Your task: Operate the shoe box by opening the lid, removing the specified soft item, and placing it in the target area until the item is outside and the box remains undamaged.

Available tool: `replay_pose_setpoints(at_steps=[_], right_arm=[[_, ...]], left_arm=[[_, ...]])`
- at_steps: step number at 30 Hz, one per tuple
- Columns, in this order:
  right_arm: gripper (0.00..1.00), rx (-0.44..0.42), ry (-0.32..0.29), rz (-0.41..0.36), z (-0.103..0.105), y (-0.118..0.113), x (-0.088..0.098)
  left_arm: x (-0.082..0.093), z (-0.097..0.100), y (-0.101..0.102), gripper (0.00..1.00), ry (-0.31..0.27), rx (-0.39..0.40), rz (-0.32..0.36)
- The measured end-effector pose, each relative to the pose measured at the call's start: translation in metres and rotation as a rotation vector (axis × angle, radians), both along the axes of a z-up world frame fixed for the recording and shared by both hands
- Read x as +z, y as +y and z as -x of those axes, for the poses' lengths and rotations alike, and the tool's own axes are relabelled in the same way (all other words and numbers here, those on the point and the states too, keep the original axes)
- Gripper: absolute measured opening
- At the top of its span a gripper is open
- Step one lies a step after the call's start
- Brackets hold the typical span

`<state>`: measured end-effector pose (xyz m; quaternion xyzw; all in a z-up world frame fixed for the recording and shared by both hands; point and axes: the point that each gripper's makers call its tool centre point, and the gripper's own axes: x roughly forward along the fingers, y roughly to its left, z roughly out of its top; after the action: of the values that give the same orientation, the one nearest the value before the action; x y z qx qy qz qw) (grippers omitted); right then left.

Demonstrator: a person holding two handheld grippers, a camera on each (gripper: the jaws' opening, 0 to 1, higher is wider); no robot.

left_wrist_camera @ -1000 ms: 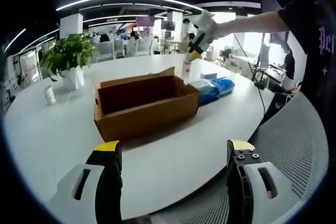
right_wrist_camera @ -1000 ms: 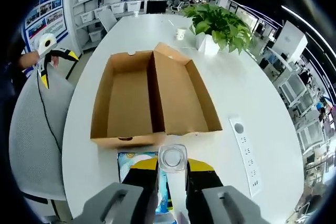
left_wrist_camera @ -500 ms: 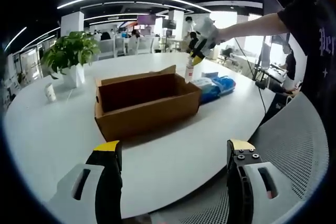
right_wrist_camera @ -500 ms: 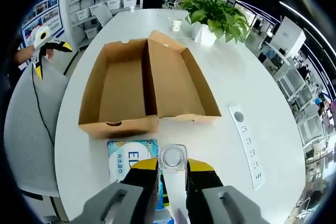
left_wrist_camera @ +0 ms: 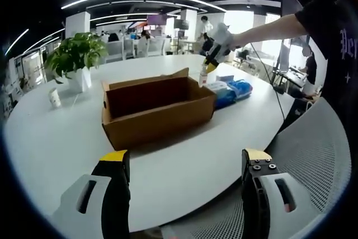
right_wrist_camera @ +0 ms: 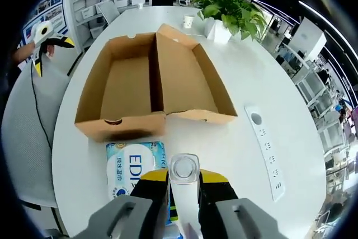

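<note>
Cardboard box (right_wrist_camera: 154,90) sat open, empty. You had right gripper (right_wrist_camera: 183,186) clamped on bottle (right_wrist_camera: 184,174) over wipes pack (right_wrist_camera: 134,166) beside box; left gripper (left_wrist_camera: 184,158) hung open. Placing step; next, lower gently.

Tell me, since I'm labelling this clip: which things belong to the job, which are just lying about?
Job:
shoe box, lid open
blue soft pack
bottle, held in right tool

Lying about:
potted plant
paper cup
power strip
</note>
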<state>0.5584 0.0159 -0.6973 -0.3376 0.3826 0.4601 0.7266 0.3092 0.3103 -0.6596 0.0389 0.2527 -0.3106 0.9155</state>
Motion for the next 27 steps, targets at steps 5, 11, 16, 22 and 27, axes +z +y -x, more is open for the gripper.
replay_pose_setpoints(at_steps=[5, 11, 16, 22, 27], right_arm=[[0.15, -0.011, 0.006, -0.006, 0.001, -0.002, -0.001], [0.15, -0.046, 0.038, 0.008, 0.002, -0.01, -0.001], [0.15, -0.051, 0.042, 0.017, 0.003, -0.014, -0.001], [0.15, -0.051, 0.042, 0.019, 0.003, -0.014, -0.001], [0.16, -0.052, 0.039, 0.023, 0.002, -0.015, -0.002]], left_arm=[[-0.001, 0.0, 0.0, 0.81, 0.004, 0.002, 0.001], [-0.001, 0.0, 0.0, 0.81, 0.008, -0.002, 0.0], [-0.002, 0.001, 0.0, 0.81, 0.008, -0.004, -0.003], [-0.002, 0.001, -0.001, 0.81, 0.01, -0.008, -0.008], [-0.002, 0.001, -0.002, 0.81, 0.01, -0.008, -0.007]])
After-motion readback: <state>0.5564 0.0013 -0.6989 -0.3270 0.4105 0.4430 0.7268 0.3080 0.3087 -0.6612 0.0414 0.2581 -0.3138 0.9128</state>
